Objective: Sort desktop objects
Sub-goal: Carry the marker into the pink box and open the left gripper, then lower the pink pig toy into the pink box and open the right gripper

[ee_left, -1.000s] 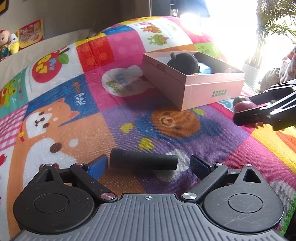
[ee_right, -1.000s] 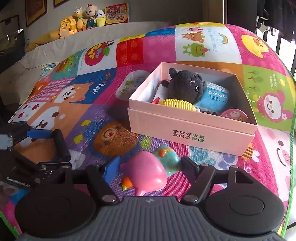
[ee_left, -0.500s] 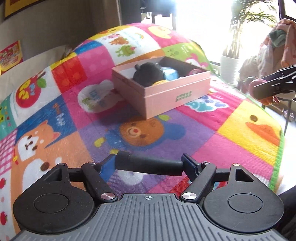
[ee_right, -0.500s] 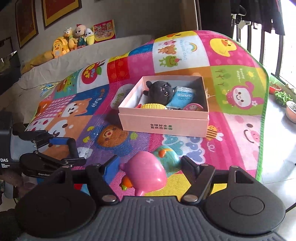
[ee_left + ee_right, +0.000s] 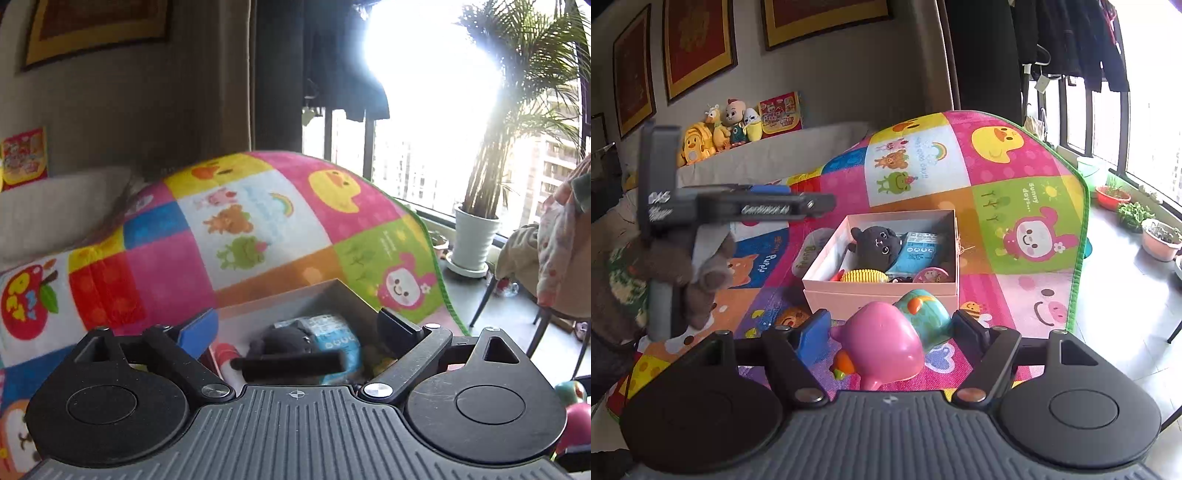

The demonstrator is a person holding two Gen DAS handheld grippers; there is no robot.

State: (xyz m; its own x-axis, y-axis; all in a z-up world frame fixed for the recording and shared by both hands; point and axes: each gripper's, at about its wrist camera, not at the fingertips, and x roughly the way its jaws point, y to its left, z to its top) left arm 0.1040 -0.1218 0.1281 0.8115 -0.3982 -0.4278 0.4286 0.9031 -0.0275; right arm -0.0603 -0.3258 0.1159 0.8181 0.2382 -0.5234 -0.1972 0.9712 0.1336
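My left gripper is open, high over the pink box. A black cylinder is blurred below its fingers, apart from both pads, above the box contents. In the right wrist view the left gripper hangs to the upper left of the pink box. The box holds a black plush toy, a blue packet, a yellow ribbed toy and a pink round thing. My right gripper is shut on a pink and teal toy, in front of the box.
A colourful play mat covers the surface; its green edge drops to the floor on the right. Plush toys sit on a ledge at the back. Potted plants stand by the window.
My left gripper rose, moved over the box and opened; the black cylinder has left its pads. My right gripper lifted higher with the pink and teal toy still in it.
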